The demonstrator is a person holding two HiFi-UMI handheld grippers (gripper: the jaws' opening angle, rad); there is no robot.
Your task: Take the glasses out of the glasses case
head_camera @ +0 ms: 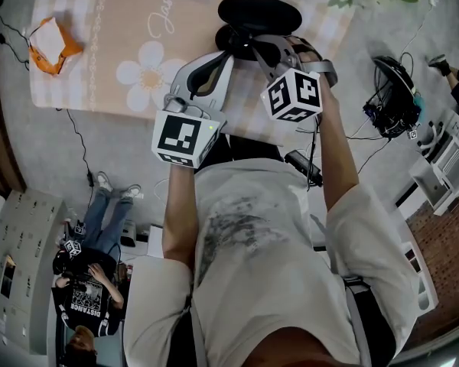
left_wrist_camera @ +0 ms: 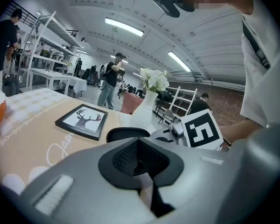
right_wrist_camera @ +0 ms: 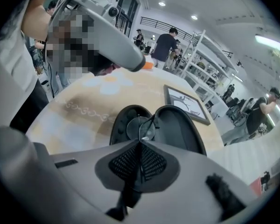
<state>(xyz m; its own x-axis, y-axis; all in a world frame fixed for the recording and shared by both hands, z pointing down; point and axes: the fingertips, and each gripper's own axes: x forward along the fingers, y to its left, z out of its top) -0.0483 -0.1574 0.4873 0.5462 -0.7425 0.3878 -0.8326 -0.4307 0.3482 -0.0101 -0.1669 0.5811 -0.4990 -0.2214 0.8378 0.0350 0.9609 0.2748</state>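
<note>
**Position of parts.** The glasses case lies open on the table at the upper centre of the head view. Its long axis runs left to right across the frame. In the right gripper view its two shells stand side by side at frame centre. The glasses rest in the left-hand shell, close to the hinge line, with one round lens visible.

**Right tongs.** The right tongs are pressed together. Their tips sit directly at the glasses, which lie just above them in the frame. A thin part of the frame runs into the closed tips, so the tongs appear to pinch it. The exact contact point is too small to confirm.

**Left tongs.** The left tongs also have their pads together, with nothing seen between them. The case shows just beyond their tips in the left gripper view. They appear to be clear of it.

**Governing relation.** The right tongs are the nearer pair and stand on the glasses from the near side of the case. Judged from this, the next move is a lift up and out of the shell. The thin frame may slip, and the unheld case may shift.
</note>
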